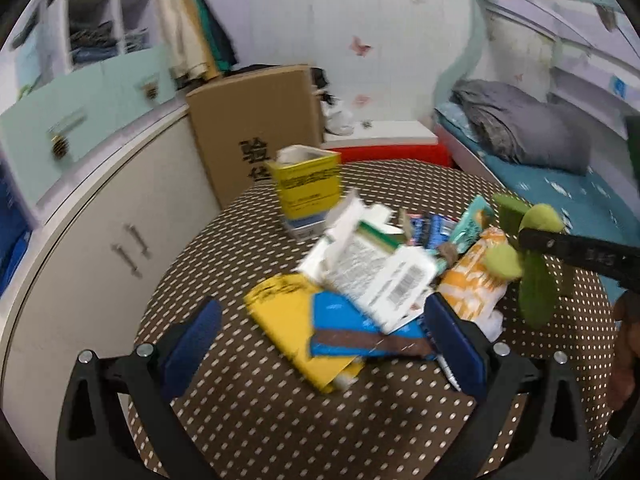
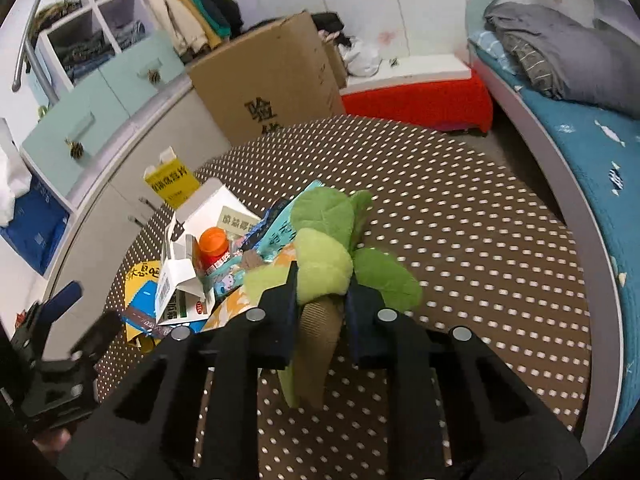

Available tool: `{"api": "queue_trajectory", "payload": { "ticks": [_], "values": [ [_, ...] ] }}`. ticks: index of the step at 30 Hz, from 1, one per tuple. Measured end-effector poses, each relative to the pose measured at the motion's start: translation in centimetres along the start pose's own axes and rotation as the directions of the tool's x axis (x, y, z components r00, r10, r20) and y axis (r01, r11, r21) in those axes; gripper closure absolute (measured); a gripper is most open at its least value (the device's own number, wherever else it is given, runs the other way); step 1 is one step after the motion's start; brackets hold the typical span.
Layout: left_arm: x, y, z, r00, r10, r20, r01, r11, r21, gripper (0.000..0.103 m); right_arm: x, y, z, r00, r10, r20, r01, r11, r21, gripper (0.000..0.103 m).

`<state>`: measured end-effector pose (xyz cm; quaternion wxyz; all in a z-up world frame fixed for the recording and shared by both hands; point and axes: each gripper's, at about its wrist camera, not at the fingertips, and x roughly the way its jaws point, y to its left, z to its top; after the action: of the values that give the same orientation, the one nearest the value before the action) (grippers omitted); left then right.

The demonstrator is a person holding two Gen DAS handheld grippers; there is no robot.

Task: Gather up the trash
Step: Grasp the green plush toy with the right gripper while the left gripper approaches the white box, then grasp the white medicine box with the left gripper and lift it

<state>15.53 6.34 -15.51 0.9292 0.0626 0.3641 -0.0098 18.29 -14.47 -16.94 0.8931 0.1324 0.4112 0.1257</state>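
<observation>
Meanwhile, the right gripper (image 2: pixel 320 292) had its dark-blue pads drawn in narrow on a green plush plant (image 2: pixel 328 256), gripping it by the tan stem just under the leafy head, the leaves spreading above the fingertips. In the left wrist view the same toy showed at the right edge, pinched in the black tongs above the table. The left gripper (image 1: pixel 320 340) stood wide, its two blue pads well apart with nothing pressed between them, hanging over the near edge of the litter heap (image 1: pixel 372 276). That heap lay on the brown polka-dot table (image 2: pixel 460 220), toward its side nearest the cabinets: a flattened yellow packet (image 1: pixel 288 312), a blue wrapper with a brown band (image 1: pixel 360 332), a torn white carton with a barcode (image 1: pixel 384 272), an orange-and-white bag (image 1: pixel 472 284) and some teal and blue snack wrappers. An upright yellow box (image 1: pixel 308 188) stood just behind the pile. From the right wrist camera an orange-capped bottle (image 2: pixel 214 246) was seen among the cartons. Beyond the table stood a large cardboard box (image 2: pixel 272 80) against white cabinets (image 1: pixel 120 216), and a bed with a grey quilt (image 2: pixel 560 52) lay off to the right.
</observation>
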Motion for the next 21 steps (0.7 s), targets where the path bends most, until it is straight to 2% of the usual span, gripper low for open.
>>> {"api": "queue_trajectory", "payload": {
  "ticks": [2, 6, 10, 12, 19, 21],
  "values": [
    [1.4, -1.3, 0.4, 1.0, 0.001, -0.024, 0.001, 0.998, 0.055, 0.004, -0.8, -0.4, -0.2, 1.0, -0.005, 0.008, 0.005, 1.0, 0.006, 0.083],
    [3.4, -2.2, 0.4, 0.998, 0.035, -0.054, -0.029, 0.995, 0.1, 0.004, -2.2, -1.1, -0.7, 1.0, -0.018, 0.022, 0.018, 1.0, 0.007, 0.083],
    [5.5, -2.5, 0.7, 0.995, 0.048, -0.089, -0.039, 0.994, 0.097, 0.006, -2.7, -1.5, -1.0, 1.0, -0.015, 0.025, 0.015, 1.0, 0.005, 0.083],
    [5.9, -2.5, 0.8, 0.994, 0.038, -0.102, -0.029, 0.995, 0.09, 0.014, -3.0, -1.6, -1.1, 1.0, -0.01, 0.026, 0.01, 1.0, 0.011, 0.083],
    [5.3, -2.7, 1.4, 0.996, -0.047, -0.079, 0.051, 0.998, 0.044, 0.009, -4.4, -2.2, -1.6, 0.999, -0.011, 0.041, 0.01, 1.0, 0.018, 0.083],
    [5.7, -2.4, 1.5, 0.996, -0.042, -0.082, 0.044, 0.999, 0.025, 0.009, -4.5, -2.3, -1.5, 0.999, -0.016, 0.039, 0.015, 1.0, 0.018, 0.083]
  ]
}}
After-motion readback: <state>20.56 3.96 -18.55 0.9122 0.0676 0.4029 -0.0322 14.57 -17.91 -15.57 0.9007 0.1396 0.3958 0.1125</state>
